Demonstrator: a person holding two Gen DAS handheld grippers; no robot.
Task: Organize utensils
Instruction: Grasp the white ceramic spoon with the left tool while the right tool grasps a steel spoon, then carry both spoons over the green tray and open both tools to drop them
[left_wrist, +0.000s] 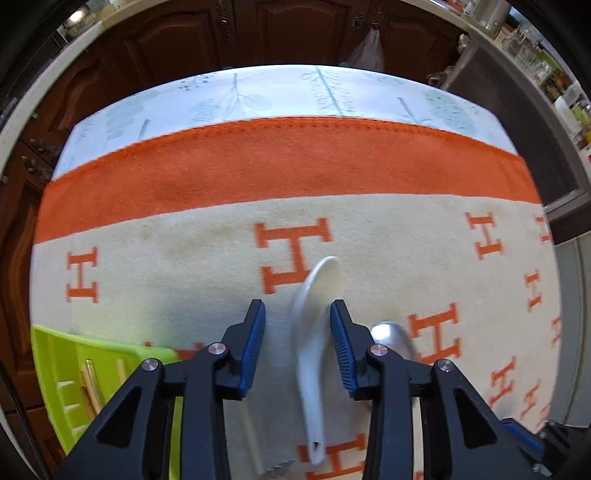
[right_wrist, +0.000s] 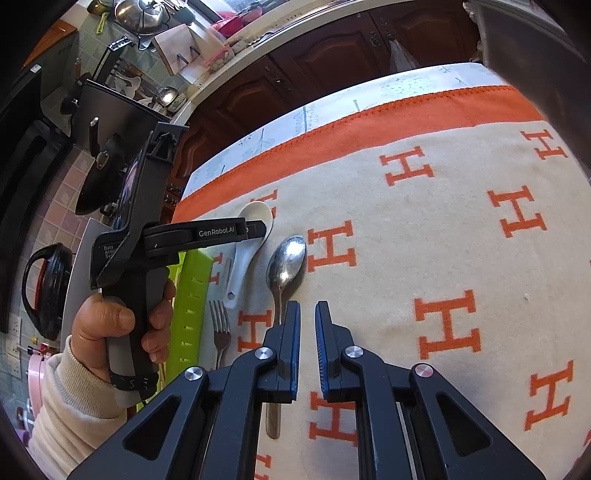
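Left wrist view steeply down, close over blanket (left_wrist: 207, 266), right wrist view farther back, both sharing white spoon (left_wrist: 314, 332).

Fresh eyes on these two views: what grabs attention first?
The cream blanket with orange H letters fills both views. On it the white spoon lies between the open pads of the left hand-held gripper, the right-hand pad close against it. Beside it lie a metal spoon and a fork, with a green tray at the left; the right hand-held gripper is nearly shut and empty.

Glossy white ceramic spoon (left_wrist: 314, 332), shiny metal spoon (right_wrist: 286, 262), matt woolly blanket (right_wrist: 424, 229)
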